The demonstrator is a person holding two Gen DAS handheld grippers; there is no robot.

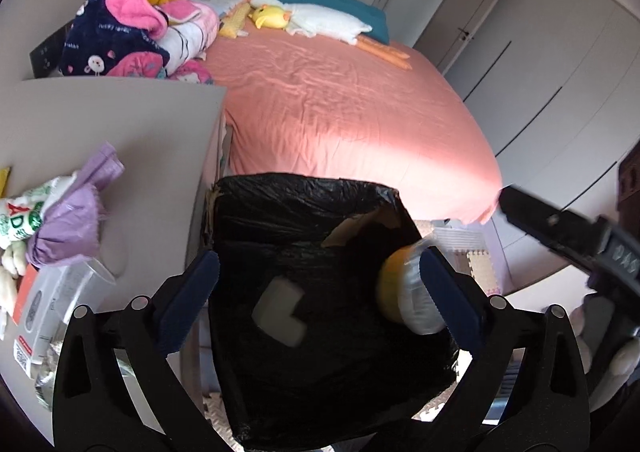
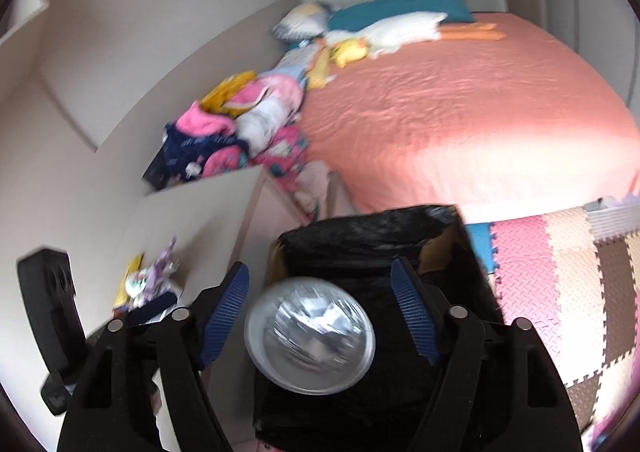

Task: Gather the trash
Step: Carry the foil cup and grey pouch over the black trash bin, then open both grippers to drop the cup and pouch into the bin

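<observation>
A cardboard bin lined with a black bag (image 1: 320,212) stands beside the bed; it also shows in the right wrist view (image 2: 372,236). My left gripper (image 1: 320,292) is open above the bin mouth. A white L-shaped piece (image 1: 280,310) is blurred in the air over the bag. A clear plastic cup with a yellow base (image 1: 408,288) is at the bin's right side, against my left gripper's right finger. My right gripper (image 2: 320,312) is open above the bin, and the same clear cup (image 2: 310,336) is seen mouth-on, blurred, between its fingers without touching them.
A beige side table (image 1: 140,156) at left holds a purple bag (image 1: 68,228), a clear box (image 1: 48,316) and a small printed plush. The pink bed (image 1: 340,112) carries clothes and plush toys. Foam floor mats (image 2: 560,284) lie at right.
</observation>
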